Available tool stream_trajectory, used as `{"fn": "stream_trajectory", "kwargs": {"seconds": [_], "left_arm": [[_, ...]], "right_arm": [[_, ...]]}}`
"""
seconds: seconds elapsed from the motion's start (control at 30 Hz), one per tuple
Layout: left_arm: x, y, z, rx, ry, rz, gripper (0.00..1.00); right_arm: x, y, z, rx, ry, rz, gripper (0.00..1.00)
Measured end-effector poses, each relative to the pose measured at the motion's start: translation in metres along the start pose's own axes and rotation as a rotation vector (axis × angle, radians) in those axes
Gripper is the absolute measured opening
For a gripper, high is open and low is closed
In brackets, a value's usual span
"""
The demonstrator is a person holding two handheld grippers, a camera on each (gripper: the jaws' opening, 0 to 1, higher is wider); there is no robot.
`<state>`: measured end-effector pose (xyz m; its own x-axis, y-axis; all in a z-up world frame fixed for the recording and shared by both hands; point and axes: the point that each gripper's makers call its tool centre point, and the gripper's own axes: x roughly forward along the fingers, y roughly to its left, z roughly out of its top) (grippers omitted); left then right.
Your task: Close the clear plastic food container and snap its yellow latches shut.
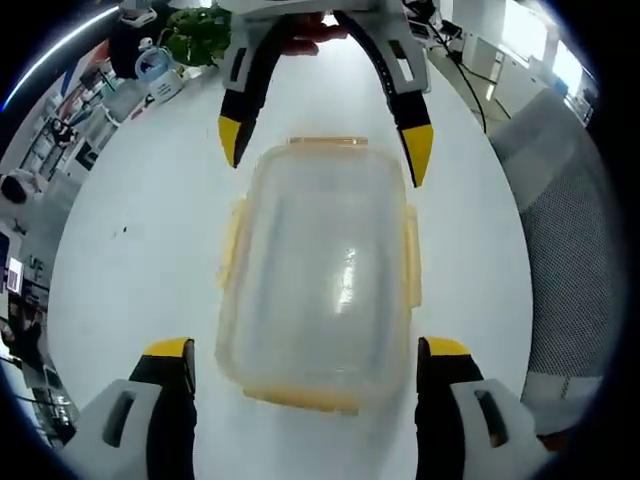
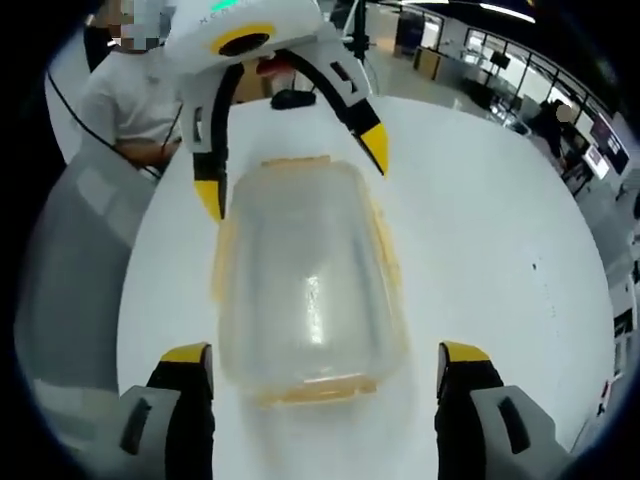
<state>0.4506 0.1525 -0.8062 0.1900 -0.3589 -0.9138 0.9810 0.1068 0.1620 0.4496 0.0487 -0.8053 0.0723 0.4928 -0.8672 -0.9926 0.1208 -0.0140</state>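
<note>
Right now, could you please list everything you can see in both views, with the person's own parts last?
Clear rectangular plastic food container: one, transparent with its lid on, at the middle of the table between the two tongs.
Yellow latches: four, pale yellow, one on each side of the container; whether they are snapped shut cannot be told.
Round white table: one, white, under the container.
Green potted plant: one, green, at the table's far edge in the left gripper view.
Left tongs: black with yellow tips, open, astride the container's near end.
Right tongs: black with yellow tips, open, at the opposite end.
</note>
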Motion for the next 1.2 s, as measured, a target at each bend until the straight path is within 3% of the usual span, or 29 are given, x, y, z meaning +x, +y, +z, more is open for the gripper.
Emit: {"fn": "stream_trajectory", "kwargs": {"seconds": [0.33,0.5,1.2], "left_arm": [[-0.007,-0.001,-0.003,-0.059,-0.045,0.021,0.94],[-0.008,-0.001,-0.006,-0.069,-0.047,0.027,0.94],[-0.021,0.003,-0.019,-0.197,-0.101,0.075,0.93]], "right_arm": [[-0.008,0.001,0.000,0.066,-0.072,-0.042,0.93],[-0.008,0.002,-0.007,0.073,-0.065,-0.051,0.92],[-0.023,0.002,-0.014,0.190,-0.149,-0.108,0.91]]}}
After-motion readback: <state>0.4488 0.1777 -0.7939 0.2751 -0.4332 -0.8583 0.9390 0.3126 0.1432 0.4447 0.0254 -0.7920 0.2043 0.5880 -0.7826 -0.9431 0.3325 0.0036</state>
